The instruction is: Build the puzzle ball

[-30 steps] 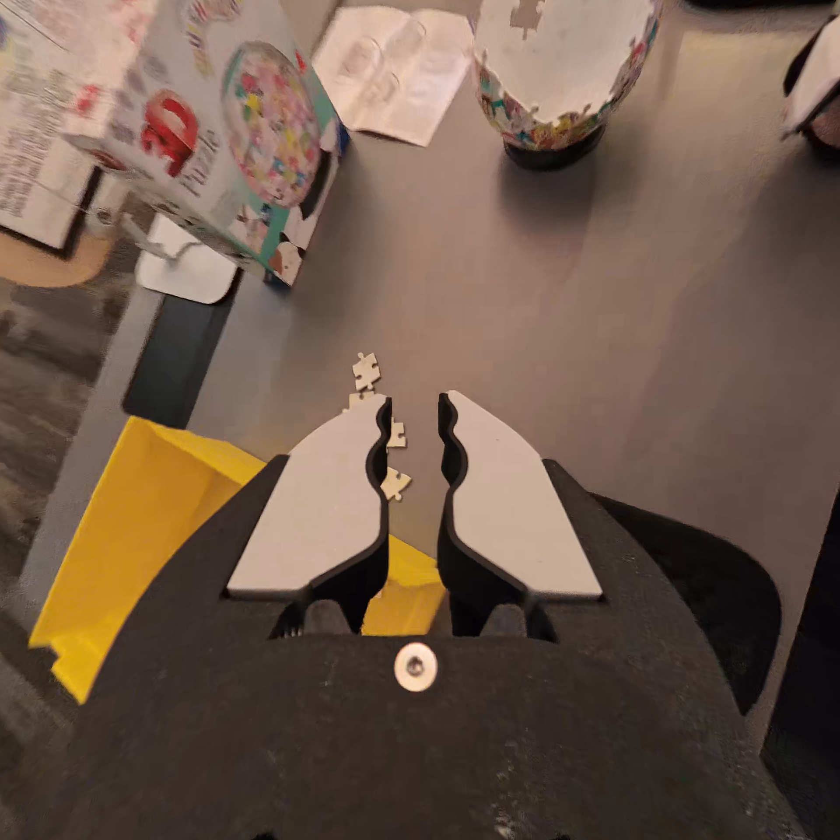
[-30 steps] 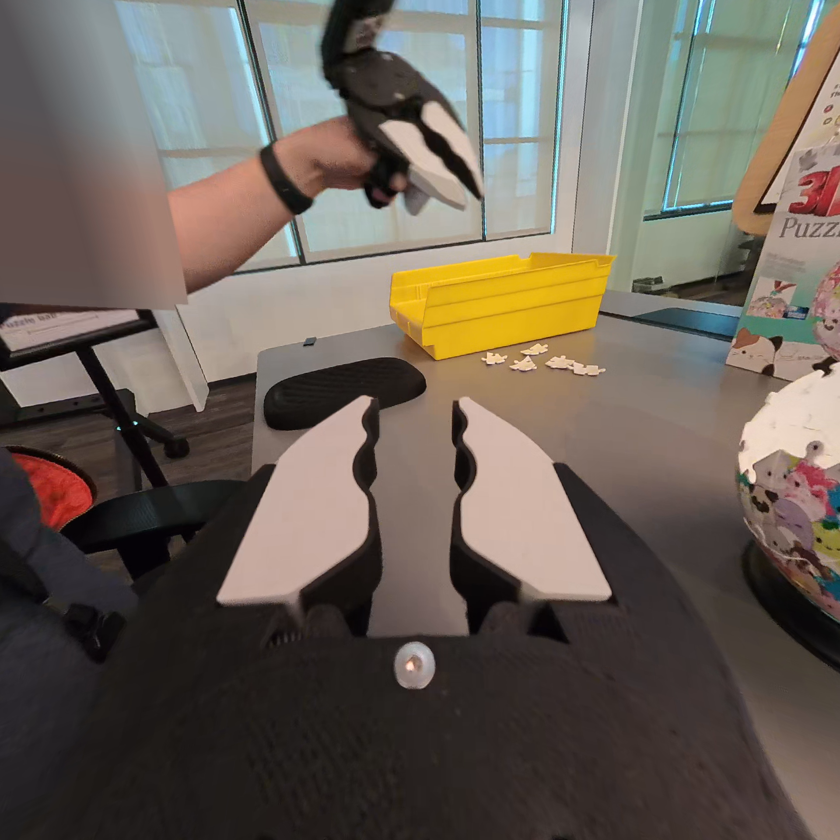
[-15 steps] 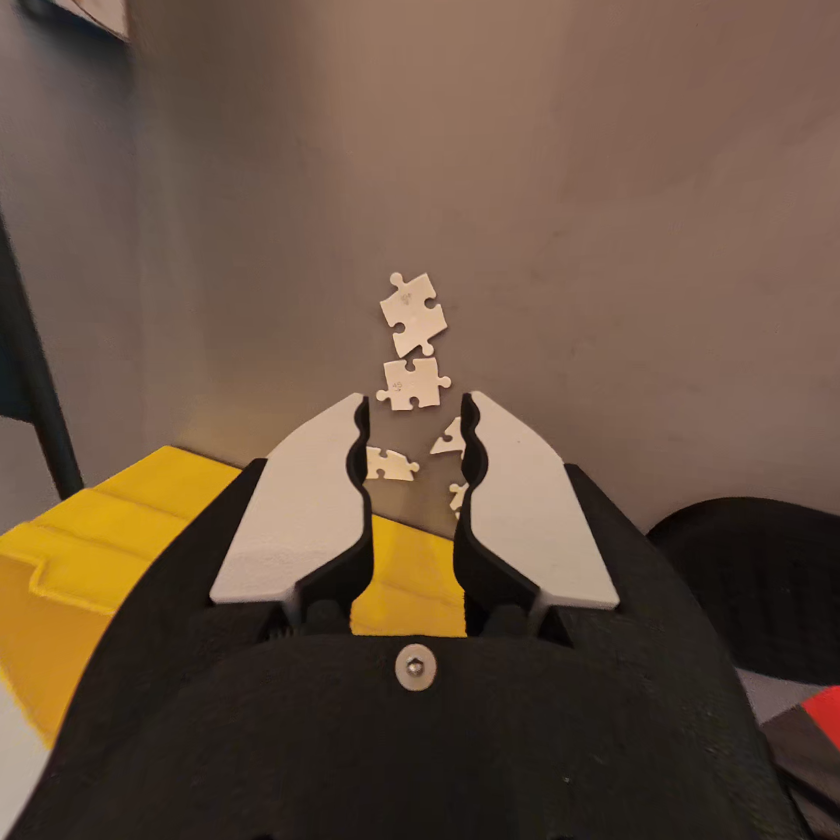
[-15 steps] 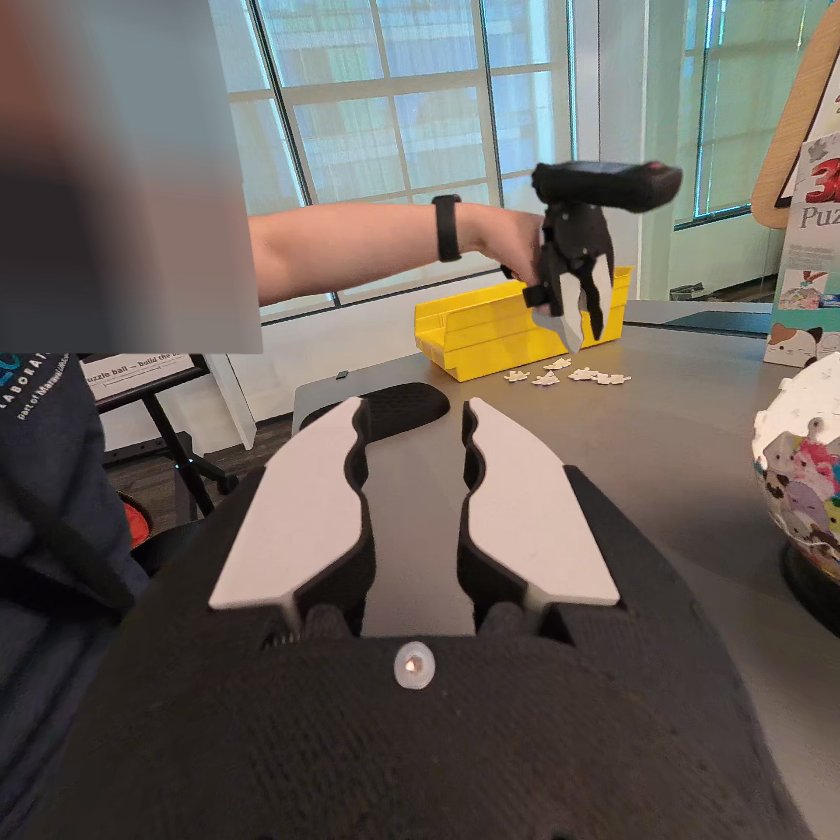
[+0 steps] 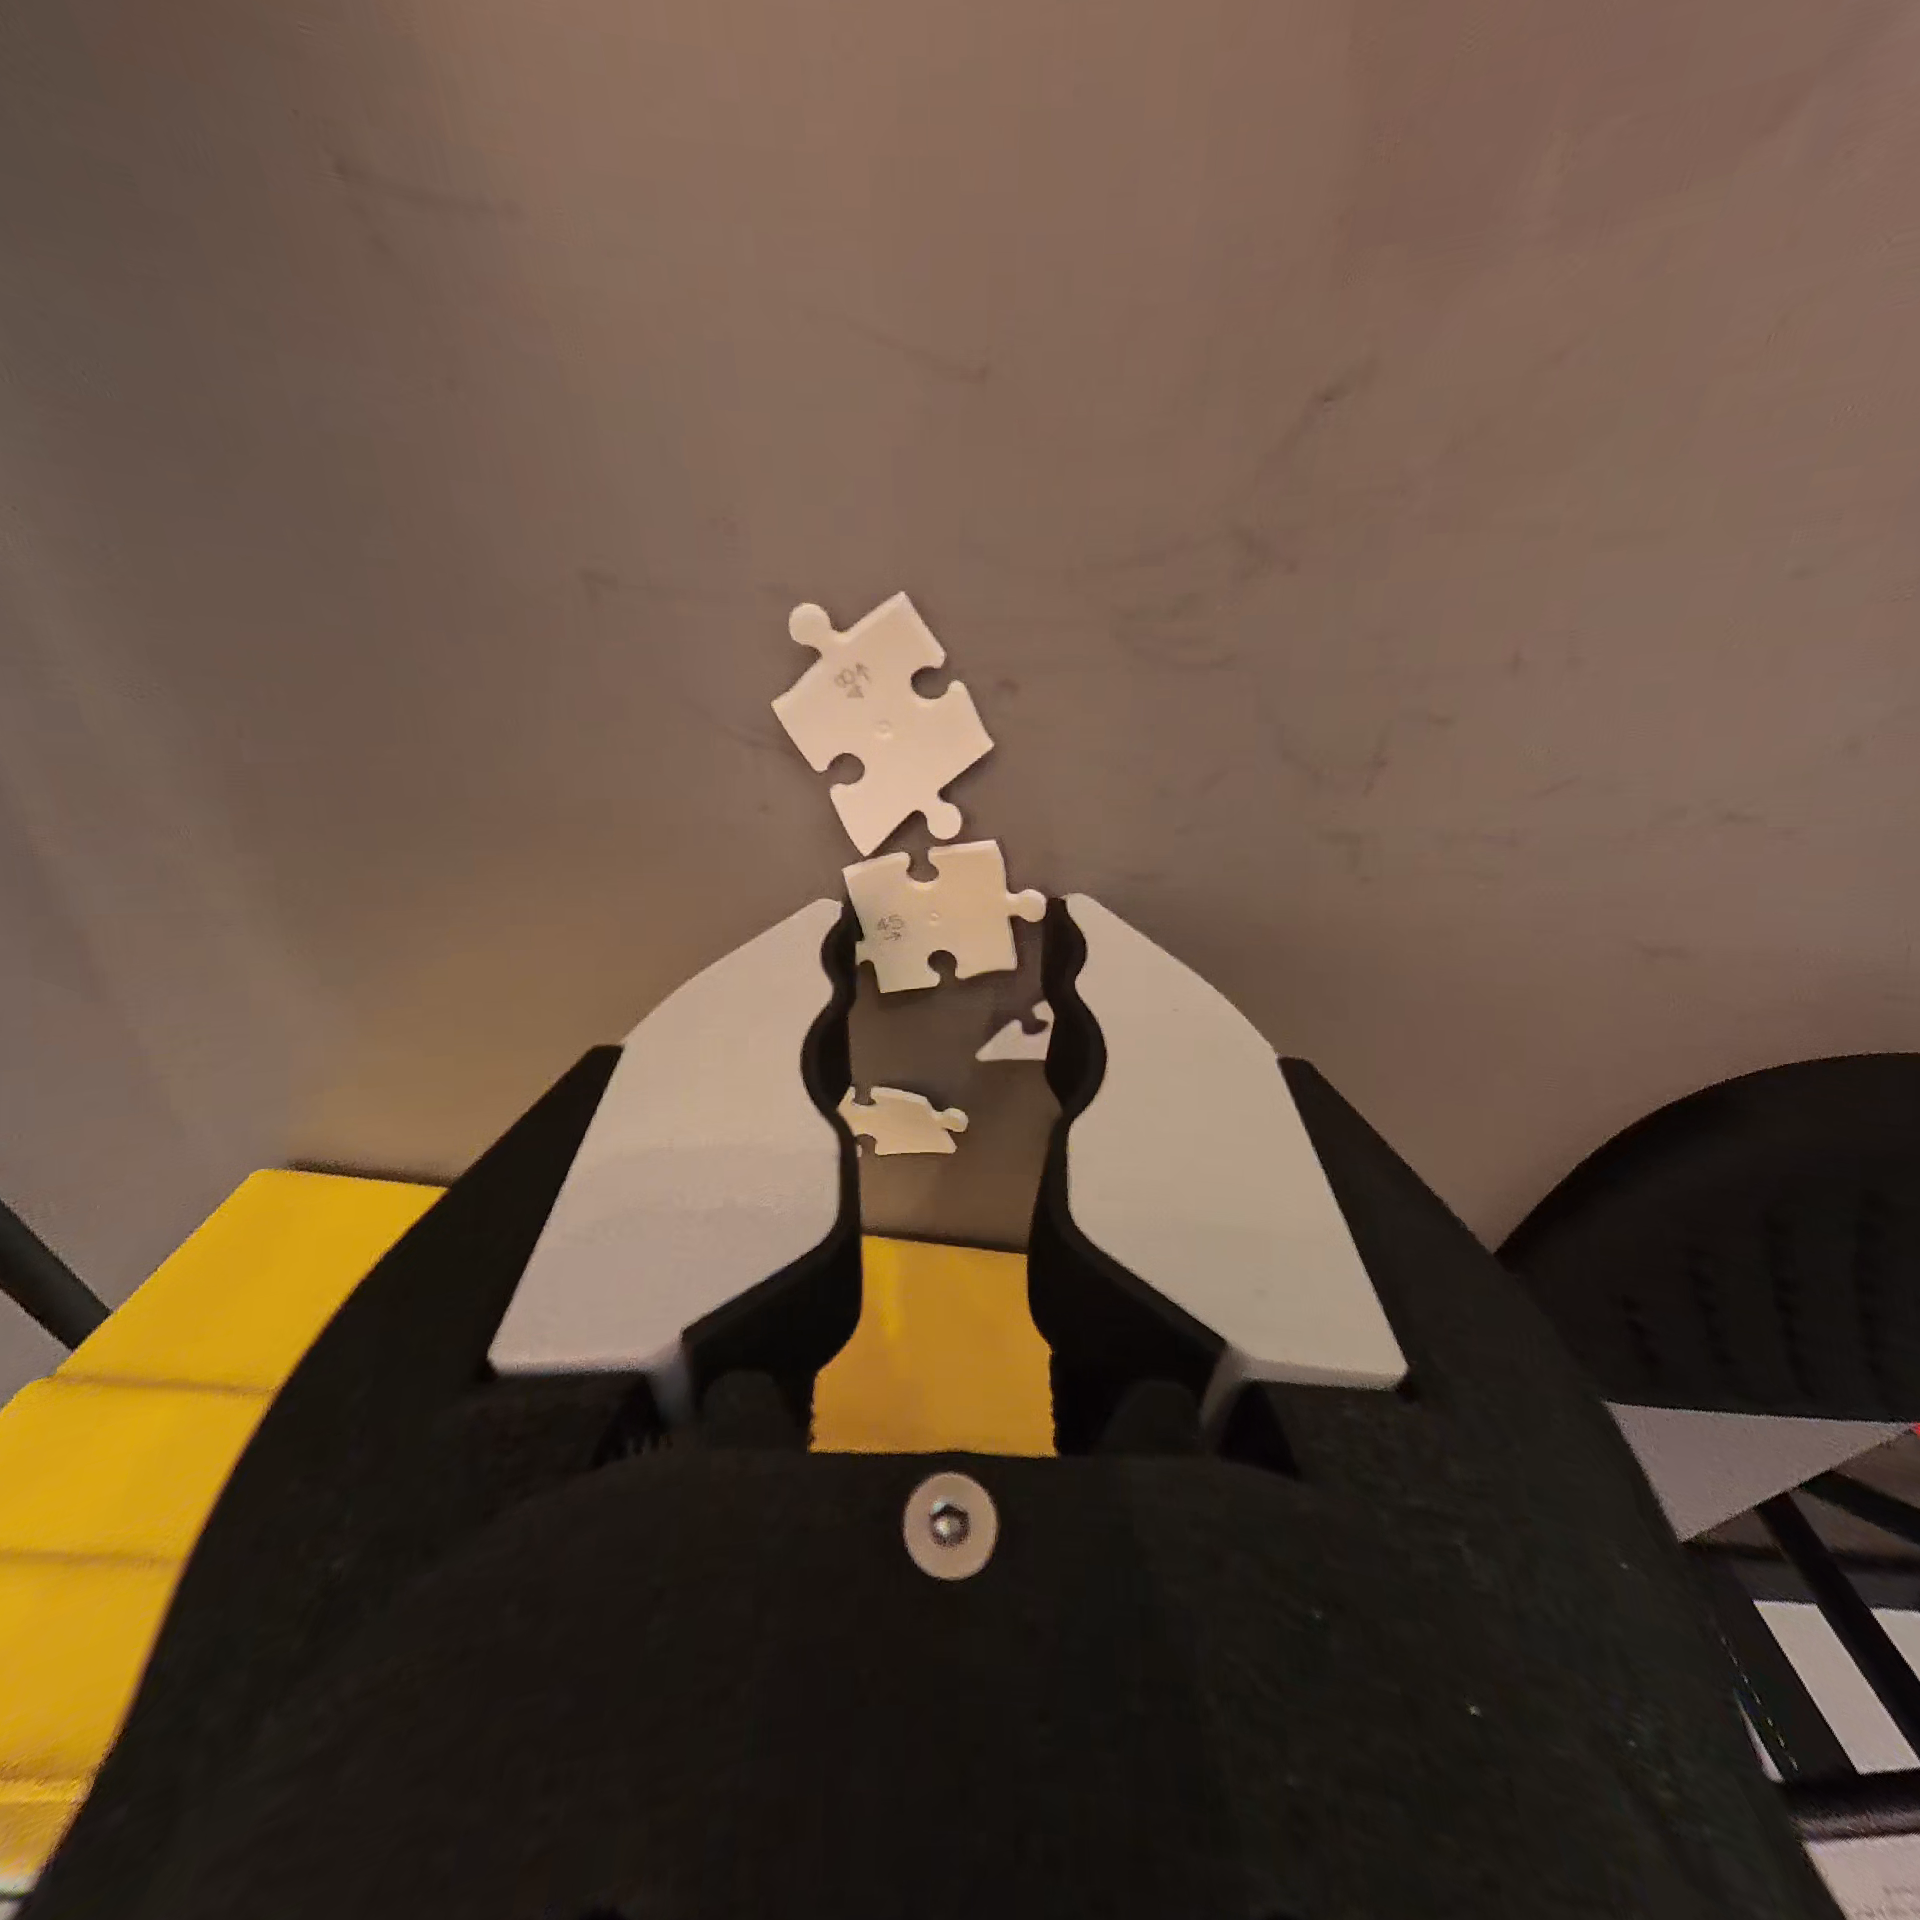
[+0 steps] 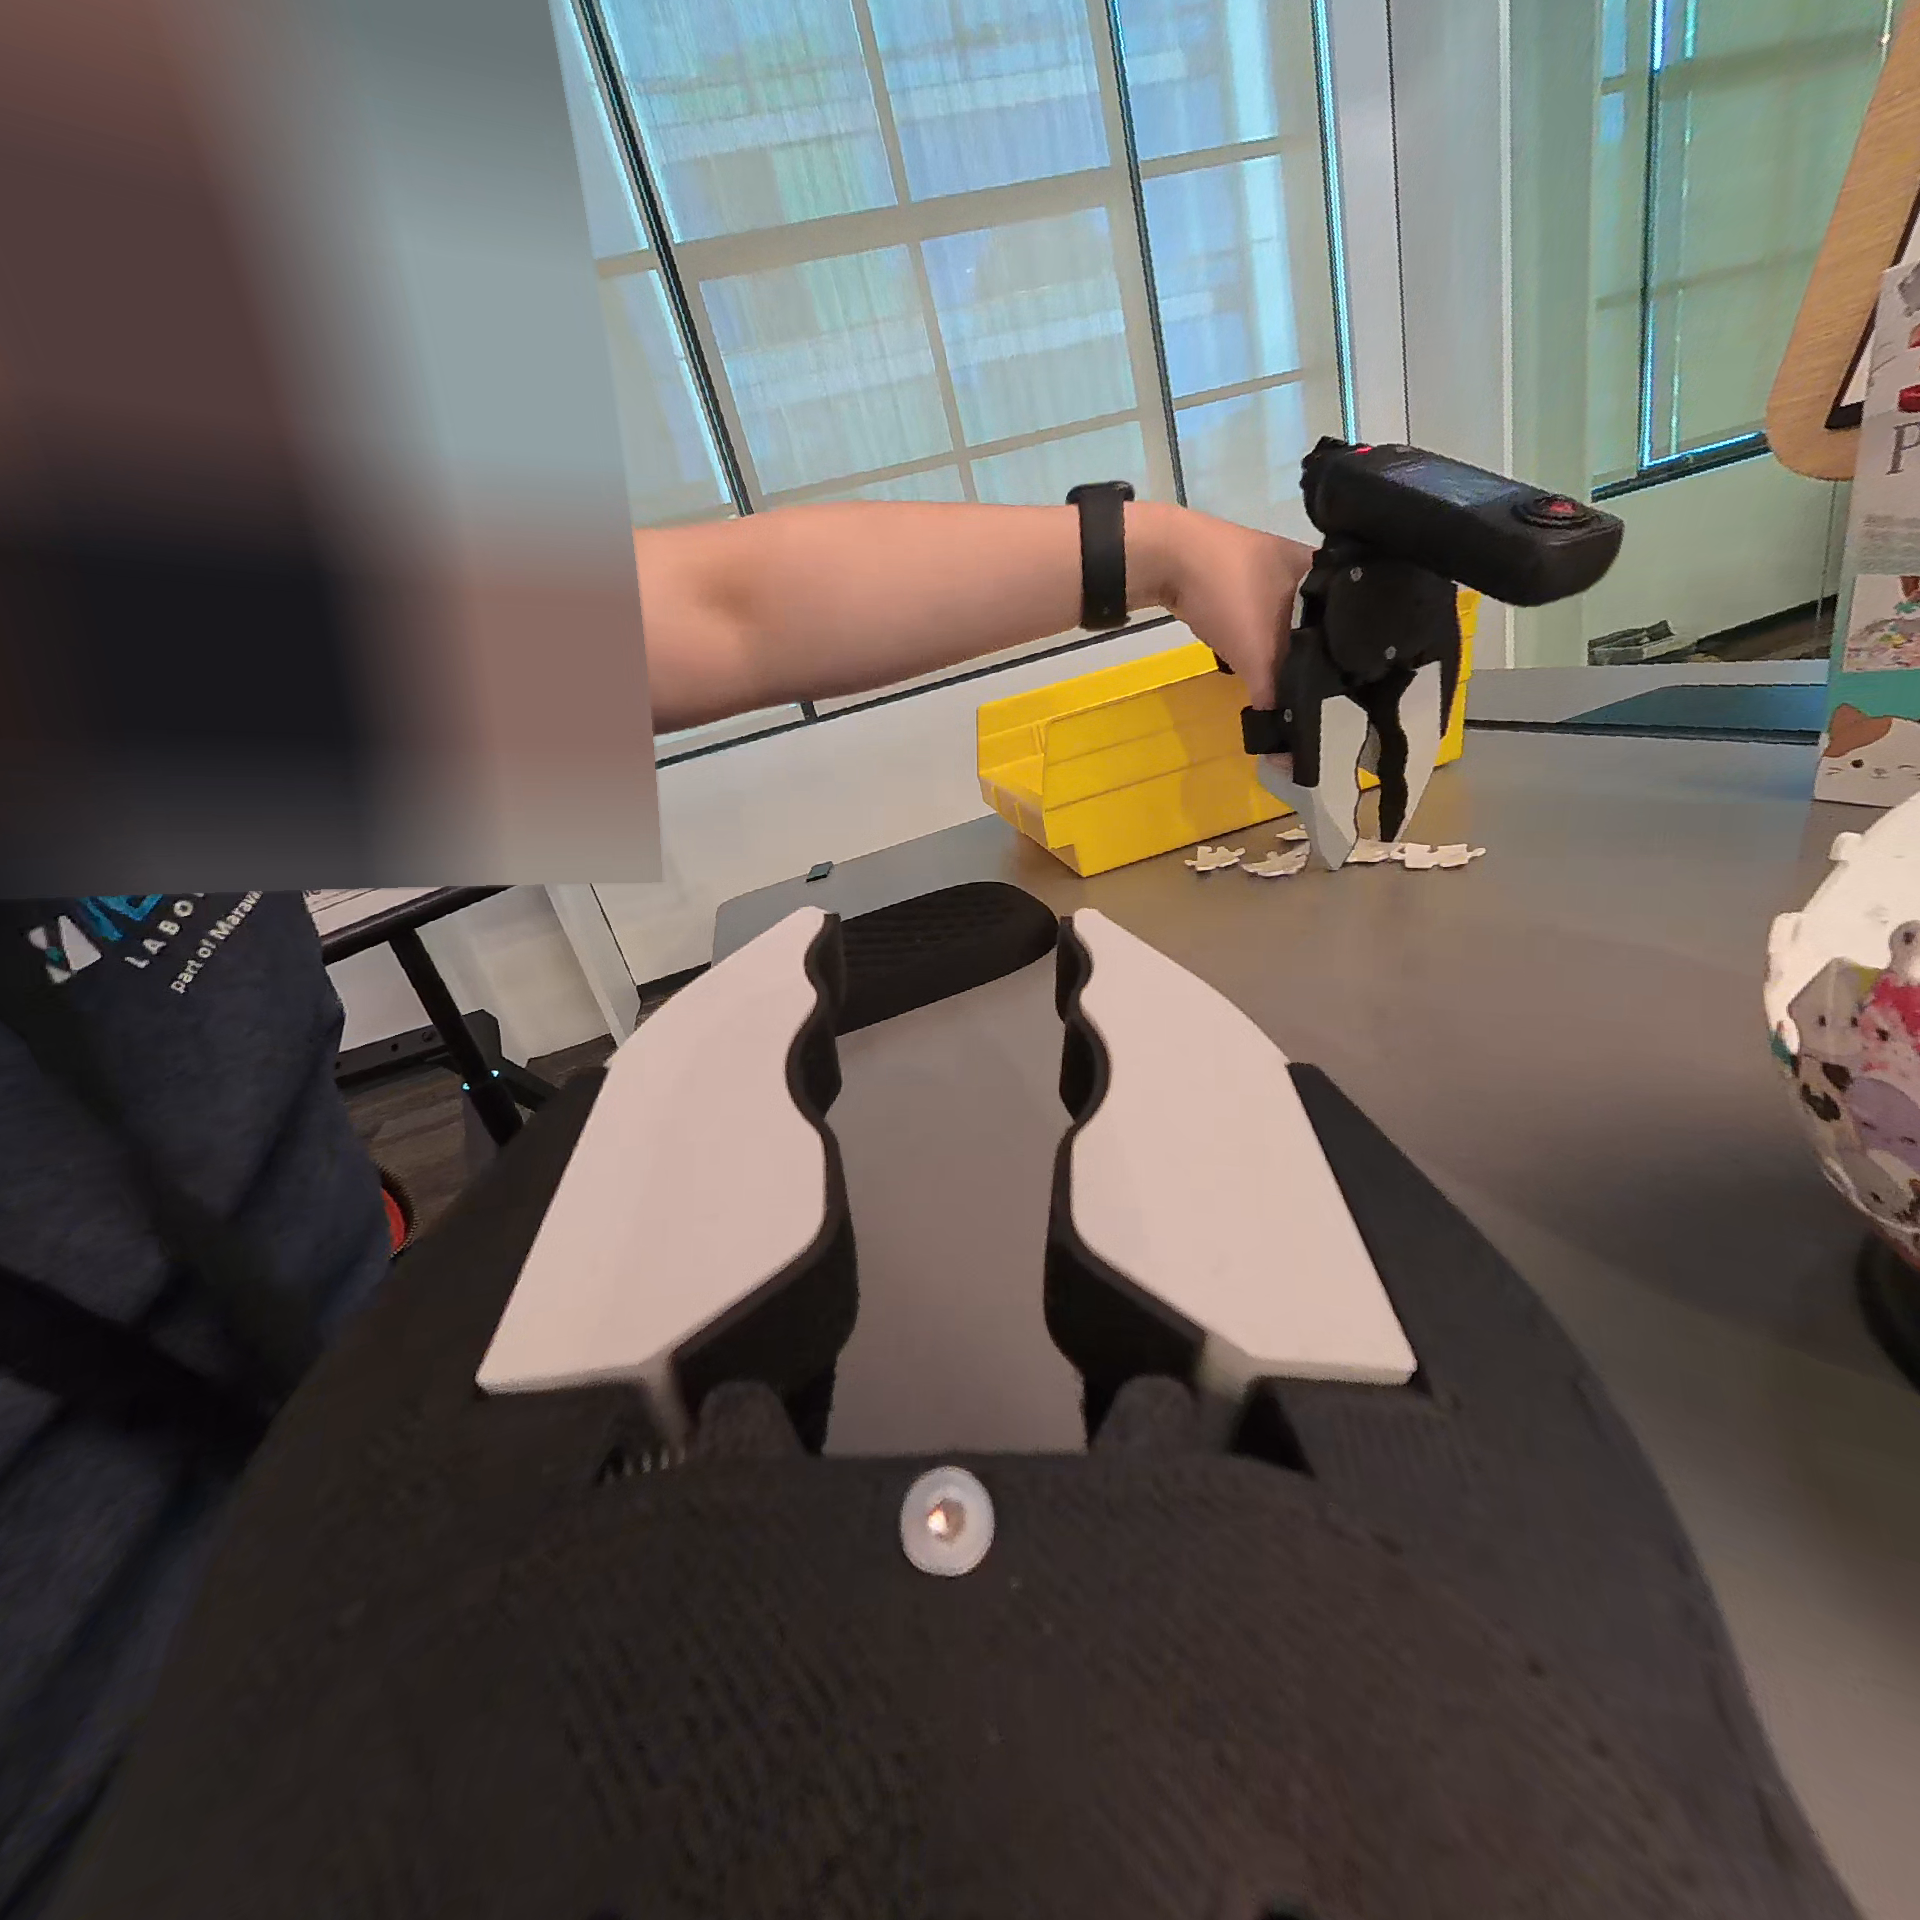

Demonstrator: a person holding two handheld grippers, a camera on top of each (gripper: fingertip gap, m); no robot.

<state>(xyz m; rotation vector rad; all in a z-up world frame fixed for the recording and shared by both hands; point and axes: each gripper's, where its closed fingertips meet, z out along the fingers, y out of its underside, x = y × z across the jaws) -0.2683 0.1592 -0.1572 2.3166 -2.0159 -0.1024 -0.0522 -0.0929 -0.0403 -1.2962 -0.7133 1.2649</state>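
Several white puzzle pieces lie blank side up on the grey table (image 5: pixel 1351 416). My left gripper (image 5: pixel 945 914) is open and points down at them; one piece (image 5: pixel 935 920) lies between its fingertips, another piece (image 5: pixel 883 717) just beyond, and two more pieces (image 5: pixel 902 1120) show between the fingers. In the right wrist view the left gripper (image 6: pixel 1361 842) stands with its tips at the row of pieces (image 6: pixel 1278 860). My right gripper (image 6: pixel 943 925) is open and empty above the table. The part-built puzzle ball (image 6: pixel 1860 1060) sits at the right edge.
A yellow bin (image 5: pixel 208 1455) lies right behind the pieces, also in the right wrist view (image 6: pixel 1132 748). A black wrist pad (image 6: pixel 935 935) lies on the table near its front edge. The puzzle box (image 6: pixel 1881 623) stands at far right. A person's arm (image 6: pixel 883 592) holds the left gripper. My hands' fingertips stand some 35 cm from each other.
The left gripper swung down from high above the table to the pieces by the yellow bin. It stayed open. The right gripper barely moved.
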